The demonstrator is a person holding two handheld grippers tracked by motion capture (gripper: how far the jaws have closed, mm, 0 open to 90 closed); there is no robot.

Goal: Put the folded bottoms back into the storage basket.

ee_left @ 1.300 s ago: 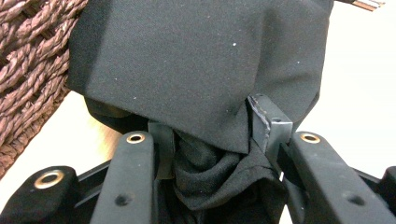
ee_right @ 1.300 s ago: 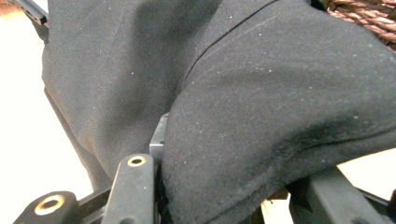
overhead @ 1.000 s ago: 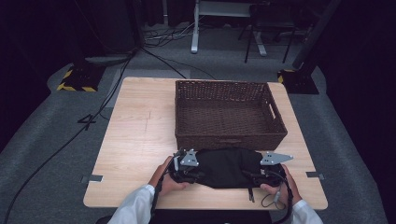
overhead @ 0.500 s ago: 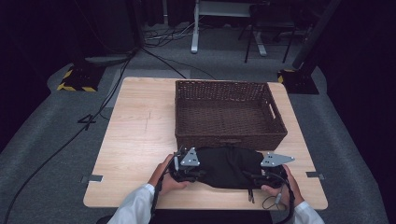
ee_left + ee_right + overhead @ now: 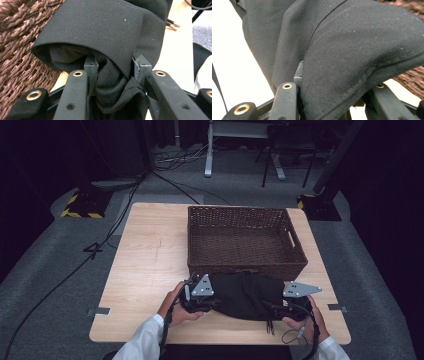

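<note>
Black cloth [image 5: 245, 295], a soft matte fabric folded into a thick bundle, lies at the near edge of the pale wooden table [image 5: 145, 265], just in front of the brown wicker basket [image 5: 245, 237] (a rectangular, tightly woven one with cut-out handles, nothing visible inside). Left hand-held gripper [image 5: 192, 301] pinches a bunched fold at the bundle's left end, its jaws having just been closing on it. Right hand-held gripper [image 5: 285, 306] clamps the draped fabric at the right end.
</note>
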